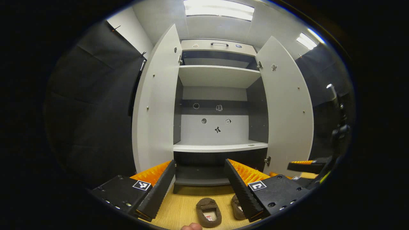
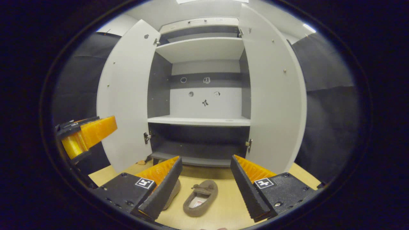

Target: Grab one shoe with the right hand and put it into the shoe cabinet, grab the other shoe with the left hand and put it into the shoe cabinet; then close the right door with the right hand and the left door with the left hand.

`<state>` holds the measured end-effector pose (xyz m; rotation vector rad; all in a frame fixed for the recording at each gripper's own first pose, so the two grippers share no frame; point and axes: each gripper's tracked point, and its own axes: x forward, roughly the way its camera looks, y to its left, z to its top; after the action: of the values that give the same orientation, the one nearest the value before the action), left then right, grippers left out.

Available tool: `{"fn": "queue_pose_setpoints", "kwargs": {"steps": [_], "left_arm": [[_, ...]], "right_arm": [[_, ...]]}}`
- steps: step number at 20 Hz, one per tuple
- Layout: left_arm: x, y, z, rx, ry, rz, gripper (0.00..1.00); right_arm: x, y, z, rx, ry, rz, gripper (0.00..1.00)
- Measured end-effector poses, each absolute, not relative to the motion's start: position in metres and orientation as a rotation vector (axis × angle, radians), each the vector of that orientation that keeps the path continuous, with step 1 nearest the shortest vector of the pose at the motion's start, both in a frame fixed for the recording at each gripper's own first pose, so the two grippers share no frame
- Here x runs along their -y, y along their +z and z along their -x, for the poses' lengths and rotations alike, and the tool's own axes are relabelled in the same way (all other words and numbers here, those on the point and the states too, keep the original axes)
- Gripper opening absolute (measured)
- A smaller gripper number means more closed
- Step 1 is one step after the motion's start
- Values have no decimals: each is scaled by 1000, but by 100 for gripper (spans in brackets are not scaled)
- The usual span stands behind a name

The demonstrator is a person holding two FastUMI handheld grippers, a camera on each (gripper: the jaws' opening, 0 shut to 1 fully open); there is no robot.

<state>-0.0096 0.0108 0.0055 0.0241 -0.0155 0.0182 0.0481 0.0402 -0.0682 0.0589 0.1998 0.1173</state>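
Two brown slippers lie on the wooden floor in front of the open shoe cabinet (image 1: pixel 220 147). In the left gripper view one slipper (image 1: pixel 208 212) sits between and below my fingers, and the other slipper (image 1: pixel 236 207) is half hidden behind the right-hand finger. My left gripper (image 1: pixel 200 166) is open and holds nothing. In the right gripper view one slipper (image 2: pixel 200 197) lies between the fingers, the other slipper (image 2: pixel 173 191) peeks out behind the left-hand finger. My right gripper (image 2: pixel 206 159) is open and holds nothing, above the slippers. Both cabinet doors stand wide open.
The left door (image 1: pixel 159 102) and right door (image 1: pixel 287 105) flank the opening. The white middle shelf (image 2: pixel 198 120) and the dark bottom compartment (image 2: pixel 198 150) hold nothing. The right gripper (image 1: pixel 305 166) shows at the right edge, the left gripper (image 2: pixel 88 134) at the left edge. A fingertip (image 1: pixel 191 226) shows at the bottom.
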Motion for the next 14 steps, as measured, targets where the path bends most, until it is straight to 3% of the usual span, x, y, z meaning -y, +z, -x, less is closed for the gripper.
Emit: {"fn": "queue_pose_setpoints", "kwargs": {"steps": [4,5,7,14], "left_arm": [[-21,6,15,13,42,-14,95],[-24,5,17,12,48,-12,94],[-30,5,20,11,61,-8,94],[-49,-2,29,-15,92,-8,95]], "right_arm": [[-64,-160,-73,-463,168,-80,93],[-69,-184,-74,-536,181,-84,96],[-74,-220,-78,-637,189,-88,89],[-86,-292,-109,-757,180,21,74]]}}
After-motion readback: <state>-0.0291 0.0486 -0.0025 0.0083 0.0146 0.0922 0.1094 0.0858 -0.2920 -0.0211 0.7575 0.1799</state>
